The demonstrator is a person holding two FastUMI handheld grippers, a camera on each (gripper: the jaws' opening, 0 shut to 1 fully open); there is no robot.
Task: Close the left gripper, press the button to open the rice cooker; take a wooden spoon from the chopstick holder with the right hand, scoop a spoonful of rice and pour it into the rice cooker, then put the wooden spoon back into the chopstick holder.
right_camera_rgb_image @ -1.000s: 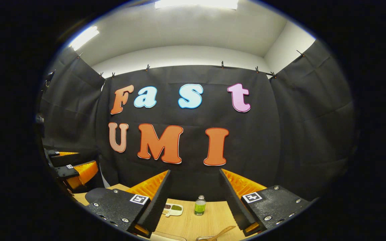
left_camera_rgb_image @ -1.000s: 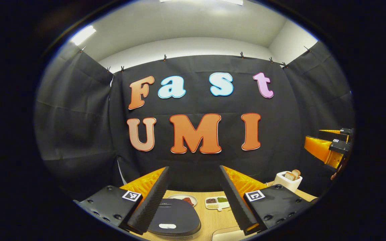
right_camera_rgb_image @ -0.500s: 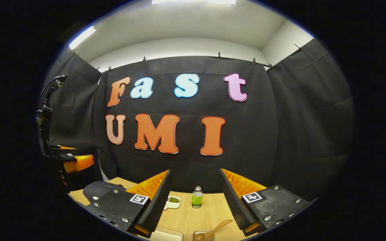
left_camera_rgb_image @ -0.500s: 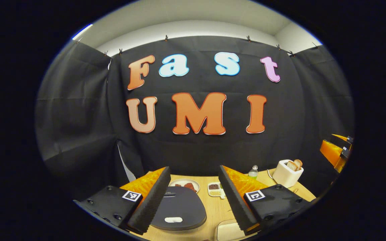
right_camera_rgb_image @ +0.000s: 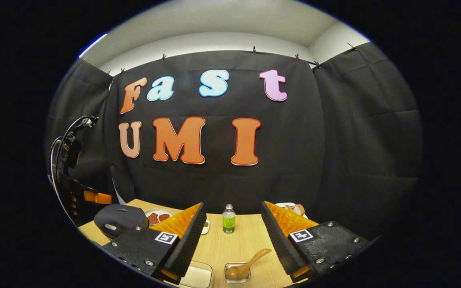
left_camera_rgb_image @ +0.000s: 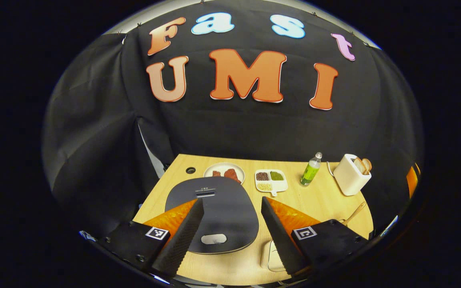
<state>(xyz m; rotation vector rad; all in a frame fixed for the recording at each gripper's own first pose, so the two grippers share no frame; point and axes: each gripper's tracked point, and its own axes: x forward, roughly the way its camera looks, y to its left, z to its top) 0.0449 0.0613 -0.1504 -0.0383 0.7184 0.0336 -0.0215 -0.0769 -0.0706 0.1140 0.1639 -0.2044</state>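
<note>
1. Left gripper view: the left gripper (left_camera_rgb_image: 230, 236) fills the bottom of the frame, its two fingers spread apart and grasping nothing, above the closed dark rice cooker (left_camera_rgb_image: 214, 208) at lower centre
2. The cooker's pale button (left_camera_rgb_image: 213, 239) lies between the fingers, untouched
3. Beyond the cooker on the wooden table (left_camera_rgb_image: 318, 200) stand a plate (left_camera_rgb_image: 224, 173), a divided dish (left_camera_rgb_image: 271, 180), a green bottle (left_camera_rgb_image: 309, 169) and a toaster (left_camera_rgb_image: 350, 174)
4. Right gripper view: the right gripper (right_camera_rgb_image: 232, 240) at the bottom, fingers released and empty
5. The wooden spoon (right_camera_rgb_image: 246, 264) leans in a small clear holder (right_camera_rgb_image: 236, 273) at bottom centre, between the fingers
</note>
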